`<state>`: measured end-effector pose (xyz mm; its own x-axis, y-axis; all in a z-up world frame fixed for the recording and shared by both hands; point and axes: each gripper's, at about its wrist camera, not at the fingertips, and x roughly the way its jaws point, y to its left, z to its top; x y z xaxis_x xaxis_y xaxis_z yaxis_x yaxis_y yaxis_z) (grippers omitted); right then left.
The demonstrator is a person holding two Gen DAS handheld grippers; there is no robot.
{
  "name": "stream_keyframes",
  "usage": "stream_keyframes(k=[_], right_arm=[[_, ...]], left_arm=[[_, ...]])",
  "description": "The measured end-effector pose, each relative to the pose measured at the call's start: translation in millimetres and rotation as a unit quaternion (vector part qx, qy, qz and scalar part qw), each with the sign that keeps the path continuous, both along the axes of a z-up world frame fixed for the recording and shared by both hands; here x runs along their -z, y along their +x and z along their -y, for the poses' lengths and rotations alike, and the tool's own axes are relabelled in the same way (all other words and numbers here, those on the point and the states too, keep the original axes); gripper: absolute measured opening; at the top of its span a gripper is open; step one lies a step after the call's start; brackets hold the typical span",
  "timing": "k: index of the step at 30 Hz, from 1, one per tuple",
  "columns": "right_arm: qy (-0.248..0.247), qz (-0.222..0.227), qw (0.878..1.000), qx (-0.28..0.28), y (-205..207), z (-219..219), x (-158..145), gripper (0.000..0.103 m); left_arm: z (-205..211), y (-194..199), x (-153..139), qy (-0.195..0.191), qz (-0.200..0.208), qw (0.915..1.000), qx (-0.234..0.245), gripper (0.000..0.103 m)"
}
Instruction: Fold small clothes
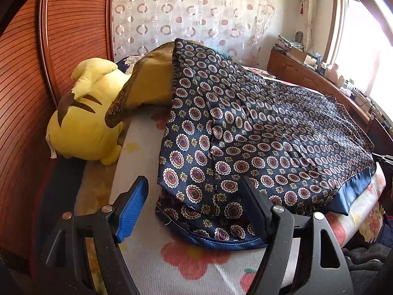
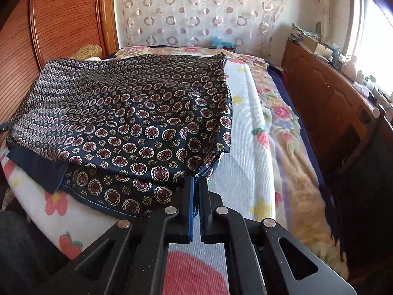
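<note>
A dark navy satin garment (image 1: 258, 127) with red and white medallions lies in folded layers on a flowery bed cover (image 1: 196, 260). In the left wrist view my left gripper (image 1: 194, 196) stands open. The garment's near left corner lies between its blue-padded fingers (image 1: 133, 206), and neither pad touches the cloth. In the right wrist view the same garment (image 2: 122, 113) spreads to the left, and my right gripper (image 2: 195, 180) is shut on its near right corner. A strip of navy cloth shows pinched between the two fingers.
A yellow plush toy (image 1: 83, 113) and a gold cushion (image 1: 152, 78) lie against the wooden headboard (image 1: 73, 24) at the left. A wooden cabinet (image 2: 331, 103) with clutter on top runs along the bed's right side under a window. The bed cover (image 2: 245, 123) lies bare right of the garment.
</note>
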<state>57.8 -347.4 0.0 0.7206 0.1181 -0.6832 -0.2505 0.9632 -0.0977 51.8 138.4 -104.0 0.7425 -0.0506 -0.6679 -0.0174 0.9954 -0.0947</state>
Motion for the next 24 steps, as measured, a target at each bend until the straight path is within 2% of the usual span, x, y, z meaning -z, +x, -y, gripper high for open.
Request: stream_keyframes(k=[6,11,15,17,24], right_arm=[[0.025,0.008,1.0,0.01,-17,15,-5,0.002],[0.012,0.014,1.0,0.017,-18,9,-2,0.003],[0.019,0.023,0.999,0.026,-15,7,-12,0.003],[0.015,0.033,0.999,0.026,-18,4,-16,0.007],[-0.001,0.065,0.998,0.02,-24,-19,-31,0.011]], left_arm=[[-2,1,1,0.0,-0.001,0.9999,-0.011,0.076],[-4,1,4,0.002,-0.005,0.9999,-0.013,0.076],[-4,1,5,0.002,-0.008,0.9999,-0.013,0.076],[-5,1,6,0.0,-0.009,0.9999,-0.014,0.076],[-3,1,10,0.0,-0.014,0.9998,-0.013,0.076]])
